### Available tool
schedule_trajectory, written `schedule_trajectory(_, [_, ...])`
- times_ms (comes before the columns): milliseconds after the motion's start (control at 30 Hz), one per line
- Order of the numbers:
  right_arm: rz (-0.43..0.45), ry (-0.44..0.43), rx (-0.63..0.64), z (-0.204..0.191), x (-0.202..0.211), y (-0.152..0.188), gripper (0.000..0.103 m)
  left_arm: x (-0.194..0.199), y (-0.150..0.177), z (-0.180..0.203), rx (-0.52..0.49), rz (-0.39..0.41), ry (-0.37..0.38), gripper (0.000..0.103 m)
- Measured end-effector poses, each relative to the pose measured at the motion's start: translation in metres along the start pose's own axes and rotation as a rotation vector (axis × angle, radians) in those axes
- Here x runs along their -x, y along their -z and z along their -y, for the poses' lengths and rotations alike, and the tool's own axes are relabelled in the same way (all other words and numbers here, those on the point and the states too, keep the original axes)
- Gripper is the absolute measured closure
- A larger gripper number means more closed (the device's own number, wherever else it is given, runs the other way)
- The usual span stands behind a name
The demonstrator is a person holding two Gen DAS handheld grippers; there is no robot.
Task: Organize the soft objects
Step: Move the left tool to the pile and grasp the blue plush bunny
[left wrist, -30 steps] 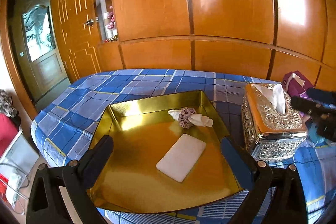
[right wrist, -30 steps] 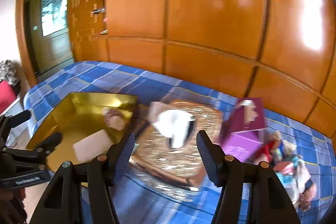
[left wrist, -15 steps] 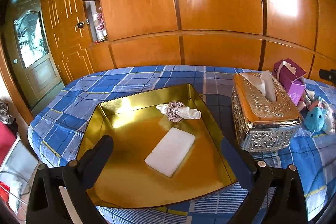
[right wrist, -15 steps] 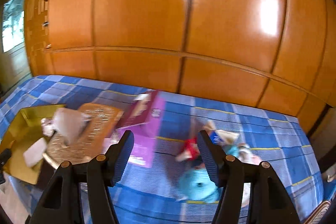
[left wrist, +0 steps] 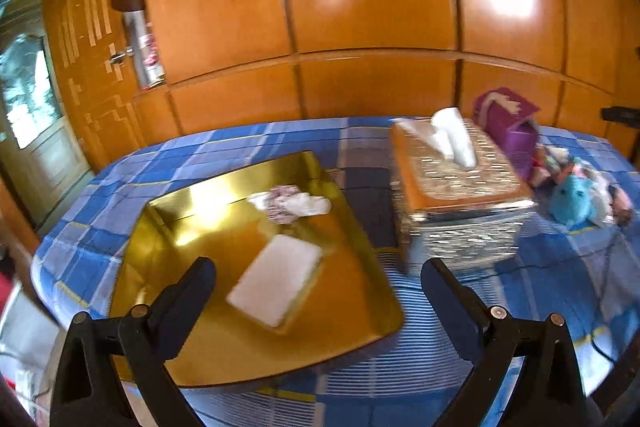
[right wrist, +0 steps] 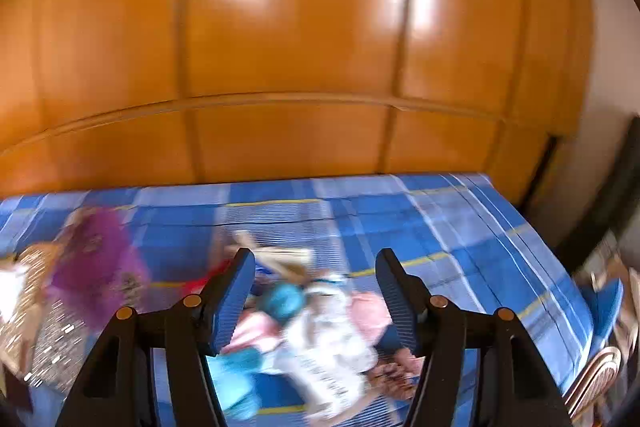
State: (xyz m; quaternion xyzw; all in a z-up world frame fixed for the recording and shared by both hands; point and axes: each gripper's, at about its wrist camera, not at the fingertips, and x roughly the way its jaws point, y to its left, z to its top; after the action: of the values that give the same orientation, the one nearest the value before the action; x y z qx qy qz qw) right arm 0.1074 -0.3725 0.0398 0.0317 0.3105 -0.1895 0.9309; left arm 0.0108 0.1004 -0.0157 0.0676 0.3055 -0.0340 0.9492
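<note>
A gold tray (left wrist: 360, 323) lies on the blue checked bed and holds a white flat pad (left wrist: 276, 279) and a crumpled pink-and-white cloth (left wrist: 292, 203). My left gripper (left wrist: 318, 279) hangs open over the tray's near half with nothing between its fingers. At the bed's right lies a heap of soft toys (left wrist: 580, 195), a teal plush among them. In the right wrist view the same heap (right wrist: 316, 339) lies blurred beyond and below my right gripper (right wrist: 316, 279), which stands open above it and holds nothing.
An ornate silver tissue box (left wrist: 456, 195) stands right of the tray, a purple carton (left wrist: 508, 123) behind it. Both show blurred at the left edge of the right wrist view: the tissue box (right wrist: 28, 307) and the carton (right wrist: 96, 267). Wooden wardrobe panels (left wrist: 360, 7) back the bed.
My right gripper has swept right, from over the tissue box to above the toy heap. The left view has shifted right a little, so the toys now show.
</note>
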Motion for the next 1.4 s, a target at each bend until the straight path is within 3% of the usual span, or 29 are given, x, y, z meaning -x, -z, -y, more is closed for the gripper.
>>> schedule_trajectory(200, [-0.073,0.09,-0.152,0.051,-0.041,0.017,0.04,0.007,-0.004,0.033,-0.052,-0.017,0.145,0.001])
schedule_trajectory(267, [-0.118,0.067,-0.192,0.057,-0.049,0.021,0.04,0.009,-0.009,0.048,-0.092,-0.015,0.189,0.001])
schedule_trajectory(467, [-0.113,-0.008,-0.29,0.07,-0.045,0.022,0.04,0.01,-0.034,0.111,-0.234,-0.019,0.344,0.007])
schedule_trajectory(733, [-0.135,-0.102,-0.44,0.094,-0.046,0.028,0.04,-0.012,-0.066,0.206,-0.376,-0.054,0.49,0.016])
schedule_trajectory(867, [-0.149,-0.13,-0.486,0.102,-0.049,0.03,0.04,-0.043,-0.068,0.244,-0.403,-0.121,0.519,0.023])
schedule_trajectory(1100, [-0.222,-0.183,-0.55,0.11,-0.063,0.038,0.04,-0.091,-0.073,0.305,-0.468,-0.18,0.563,0.022])
schedule_trajectory(1300, [-0.261,-0.21,-0.557,0.109,-0.07,0.041,0.039,-0.13,-0.064,0.338,-0.531,-0.237,0.541,0.017])
schedule_trajectory(1333, [-0.27,-0.214,-0.558,0.108,-0.071,0.042,0.039,-0.137,-0.063,0.341,-0.523,-0.256,0.551,0.019])
schedule_trajectory(1367, [-0.276,-0.219,-0.56,0.108,-0.072,0.042,0.039,-0.144,-0.061,0.343,-0.511,-0.278,0.564,0.032])
schedule_trajectory(1400, [-0.291,-0.224,-0.561,0.108,-0.075,0.043,0.039,-0.148,-0.06,0.342,-0.504,-0.281,0.555,0.038])
